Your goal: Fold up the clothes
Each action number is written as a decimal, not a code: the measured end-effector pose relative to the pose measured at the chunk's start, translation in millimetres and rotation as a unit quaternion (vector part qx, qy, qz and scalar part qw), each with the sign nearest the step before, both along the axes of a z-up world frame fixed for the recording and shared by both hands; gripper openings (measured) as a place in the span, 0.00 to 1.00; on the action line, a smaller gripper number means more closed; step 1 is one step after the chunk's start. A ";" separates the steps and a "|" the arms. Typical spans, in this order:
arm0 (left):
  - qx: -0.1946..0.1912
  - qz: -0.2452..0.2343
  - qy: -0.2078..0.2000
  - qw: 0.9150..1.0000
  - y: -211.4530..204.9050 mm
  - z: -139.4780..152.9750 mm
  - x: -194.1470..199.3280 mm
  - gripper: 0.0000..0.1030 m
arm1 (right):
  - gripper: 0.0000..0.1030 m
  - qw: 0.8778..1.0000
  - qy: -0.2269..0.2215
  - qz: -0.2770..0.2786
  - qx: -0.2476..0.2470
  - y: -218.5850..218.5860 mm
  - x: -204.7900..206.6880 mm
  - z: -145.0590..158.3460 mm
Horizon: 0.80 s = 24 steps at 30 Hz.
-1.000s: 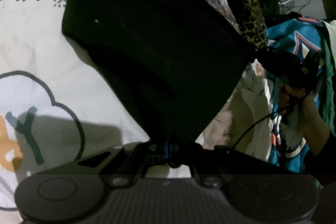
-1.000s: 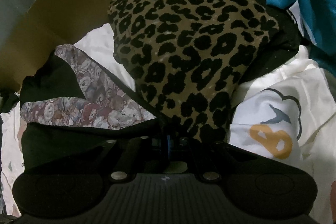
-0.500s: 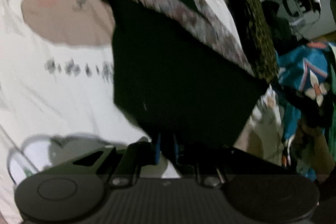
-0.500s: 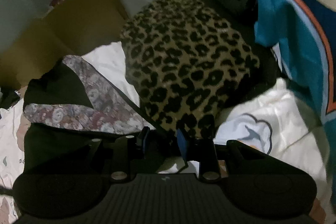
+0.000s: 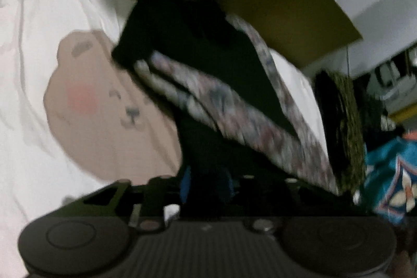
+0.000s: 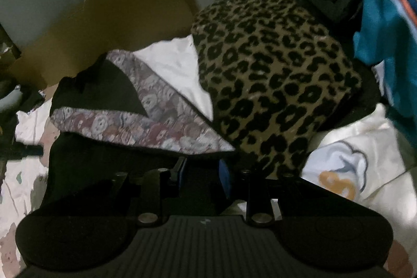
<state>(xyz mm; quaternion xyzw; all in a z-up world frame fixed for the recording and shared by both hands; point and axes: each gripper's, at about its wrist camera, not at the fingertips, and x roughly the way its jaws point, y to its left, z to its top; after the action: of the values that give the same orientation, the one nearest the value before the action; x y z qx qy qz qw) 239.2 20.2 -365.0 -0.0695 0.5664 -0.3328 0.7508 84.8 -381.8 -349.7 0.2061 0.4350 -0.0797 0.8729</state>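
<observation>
A folded black garment with a floral lining (image 5: pixel 229 95) lies on a white bear-print sheet (image 5: pixel 86 100); it also shows in the right wrist view (image 6: pixel 125 111). My left gripper (image 5: pixel 206 184) stands open, its blue-padded fingers apart on either side of the garment's near black edge; the view is blurred. My right gripper (image 6: pixel 200 171) is open, its blue pads spread at the black garment's near edge, beside a folded leopard-print garment (image 6: pixel 271 74). The leopard piece shows edge-on in the left wrist view (image 5: pixel 344 132).
A brown cardboard box flap (image 6: pixel 117 14) stands behind the clothes. A teal jersey (image 6: pixel 388 25) hangs at the right. The white sheet with a cloud and orange print (image 6: pixel 346 168) lies at the right front.
Both grippers have opened: the left let go of the black garment, the right let go of the leopard-print garment. The black garment now lies lower on the sheet, and both cameras have pulled back.
</observation>
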 end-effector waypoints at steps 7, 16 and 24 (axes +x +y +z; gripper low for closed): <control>-0.020 0.038 -0.032 0.999 -0.6 -17.4 30.8 0.50 | 0.33 0.999 0.024 0.005 0.025 7.8 8.4 -16.2; -0.088 0.121 -0.012 0.989 12.5 -32.7 39.6 0.58 | 0.33 0.999 0.048 0.003 0.025 8.7 11.2 -29.9; -0.120 0.164 0.014 0.979 7.9 -48.3 55.3 0.58 | 0.32 0.999 0.052 -0.012 0.003 6.3 13.9 -32.4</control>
<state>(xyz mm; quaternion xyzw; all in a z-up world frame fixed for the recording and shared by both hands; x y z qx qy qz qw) 294.5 28.1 -413.3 -0.2555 0.5135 -0.2698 0.7735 98.6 -375.5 -382.1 0.2097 0.4773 -0.0997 0.8475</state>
